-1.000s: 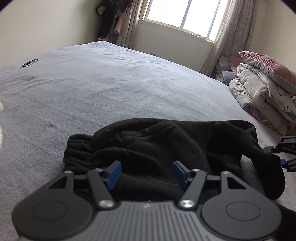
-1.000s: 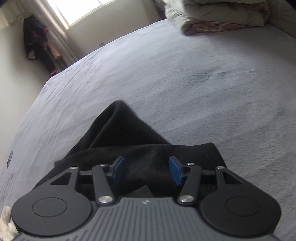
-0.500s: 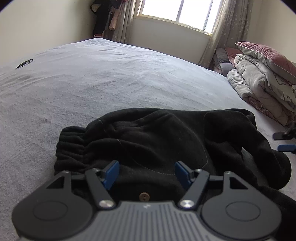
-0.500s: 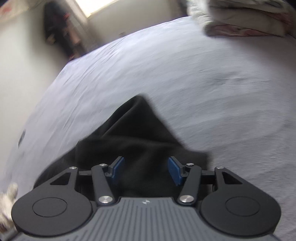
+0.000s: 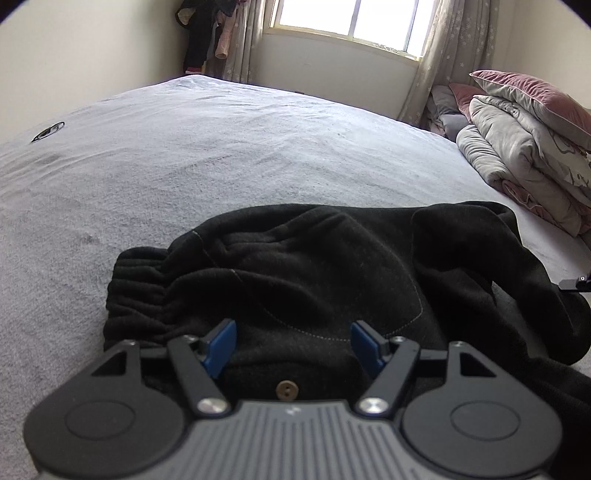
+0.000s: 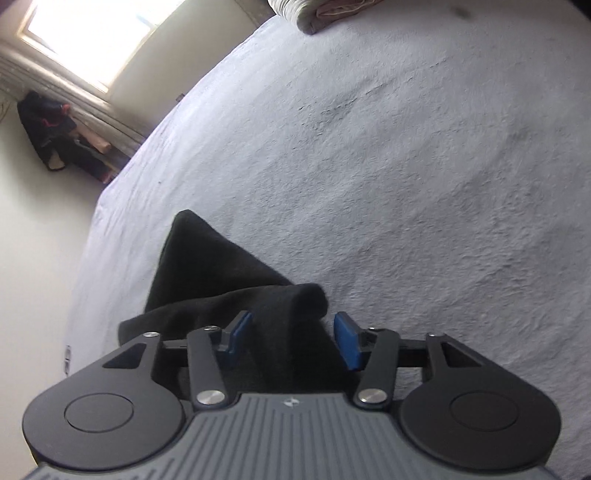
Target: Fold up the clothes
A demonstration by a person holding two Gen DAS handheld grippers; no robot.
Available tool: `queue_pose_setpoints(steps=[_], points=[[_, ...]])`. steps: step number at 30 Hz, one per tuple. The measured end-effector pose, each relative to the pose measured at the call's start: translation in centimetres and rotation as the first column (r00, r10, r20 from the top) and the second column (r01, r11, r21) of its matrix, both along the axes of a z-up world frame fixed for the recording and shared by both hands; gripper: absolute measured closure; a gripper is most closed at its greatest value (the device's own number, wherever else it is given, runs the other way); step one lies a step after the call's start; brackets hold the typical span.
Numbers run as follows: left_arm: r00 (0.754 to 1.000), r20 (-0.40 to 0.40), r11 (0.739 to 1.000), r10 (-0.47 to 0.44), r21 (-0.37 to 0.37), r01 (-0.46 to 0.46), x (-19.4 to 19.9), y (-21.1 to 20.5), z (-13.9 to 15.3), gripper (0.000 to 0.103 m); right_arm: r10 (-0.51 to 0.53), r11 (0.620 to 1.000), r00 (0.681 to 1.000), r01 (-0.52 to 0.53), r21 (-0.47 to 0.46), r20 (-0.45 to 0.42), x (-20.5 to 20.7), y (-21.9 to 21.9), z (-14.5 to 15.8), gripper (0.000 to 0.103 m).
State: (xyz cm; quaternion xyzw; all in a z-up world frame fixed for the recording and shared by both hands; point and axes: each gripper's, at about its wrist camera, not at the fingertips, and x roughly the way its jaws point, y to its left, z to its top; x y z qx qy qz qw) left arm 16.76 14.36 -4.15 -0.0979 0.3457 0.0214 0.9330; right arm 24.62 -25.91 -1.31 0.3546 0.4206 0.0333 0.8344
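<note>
Black fleece trousers (image 5: 314, 273) lie crumpled on the grey bed (image 5: 184, 166), their gathered elastic waistband (image 5: 136, 295) to the left. My left gripper (image 5: 293, 343) hovers open over the near edge of the trousers, just past a small brass button (image 5: 287, 390), and its blue pads grip nothing. In the right wrist view, my right gripper (image 6: 291, 338) is closing on a rolled fold of the trousers (image 6: 295, 306). The cloth fills the gap from pad to pad. A tip of the right gripper (image 5: 576, 284) shows at the far right of the left wrist view.
Folded quilts and a pink pillow (image 5: 528, 147) are stacked at the bed's right side. A window with curtains (image 5: 351, 22) is behind the bed, and clothes hang in the corner (image 5: 207, 33). A small dark object (image 5: 48, 131) lies far left on the bed.
The right gripper's jaws have narrowed onto the black fold, and the gripper has rolled and shifted sideways. The left gripper drew back slightly, and the brass button came into view.
</note>
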Motion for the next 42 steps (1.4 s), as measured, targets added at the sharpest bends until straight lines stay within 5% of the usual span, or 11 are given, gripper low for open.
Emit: queue_pose_setpoints(steps=[3,13,18,24,30,42], points=[[1.0,-0.002,1.0,0.0,-0.001,0.0,0.1,0.0,-0.1,0.032,0.013,0.993,0.999,-0.009,-0.115,0.04,0.3,1.0,1.7,0.083],[1.0,-0.005,1.0,0.001,-0.021,-0.001,0.2,0.3,-0.1,0.032,-0.032,0.87,0.949,0.181,-0.458,0.315,0.4,-0.6,11.5,0.089],[1.0,-0.005,1.0,0.001,-0.018,-0.001,0.1,0.3,-0.1,0.032,-0.027,0.806,0.932,0.235,-0.543,0.362,0.0,-2.8,13.5,0.089],[1.0,-0.006,1.0,0.002,-0.013,-0.002,0.0,0.1,-0.1,0.032,-0.028,0.773,0.953,0.212,-0.598,0.302,-1.0,-5.8,10.0,0.089],[1.0,-0.008,1.0,0.001,-0.009,-0.001,0.0,0.0,-0.2,0.032,-0.03,0.796,0.966,0.178,-0.578,0.257,-3.5,-7.5,5.0,0.089],[1.0,-0.021,0.998,-0.013,0.064,0.014,0.2,-1.0,-1.2,0.031,0.142,0.79,0.984,-0.046,-0.611,0.11,-9.6,-8.2,-1.8,0.084]])
